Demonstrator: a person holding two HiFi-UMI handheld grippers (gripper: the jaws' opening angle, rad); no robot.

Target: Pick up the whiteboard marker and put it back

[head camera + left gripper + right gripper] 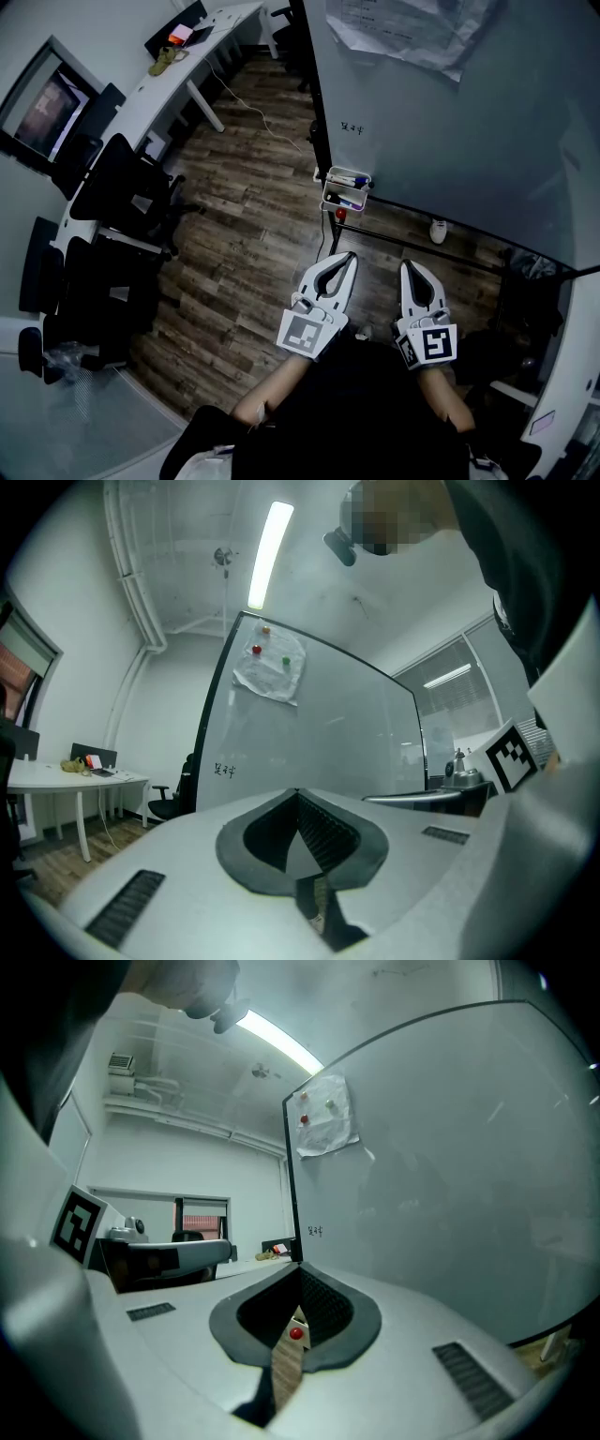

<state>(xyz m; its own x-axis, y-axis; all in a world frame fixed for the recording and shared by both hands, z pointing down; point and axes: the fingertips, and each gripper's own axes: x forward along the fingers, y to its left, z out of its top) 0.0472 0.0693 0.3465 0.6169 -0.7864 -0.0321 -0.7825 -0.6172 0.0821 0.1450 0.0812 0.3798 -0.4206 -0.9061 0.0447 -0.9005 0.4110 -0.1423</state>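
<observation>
One whiteboard marker (pixel 350 179), blue-capped, lies in a small white holder (pixel 328 193) at the lower corner of the whiteboard (pixel 450 122), on the person's left. A second blue-tipped item lies just beside it in the same holder.

- Handling (judged): light, stiff plastic barrel. It is smooth and round, so likely to slip or roll. Best gripped mid-barrel, across its length and clear of the cap, lifting up out of the holder.
- Left tongs (pixel 349 256): pinched shut, tips touching, nothing between them. They are well short of the whiteboard's foot.
- Right tongs (pixel 406 266): likewise closed and empty, beside the left pair.
- Floor (pixel 244 244): dark wood planks spreading out from the whiteboard's base.
- Surface (pixel 155 89): long and white, well away from the whiteboard, with black office chairs (pixel 117 183) alongside.
</observation>
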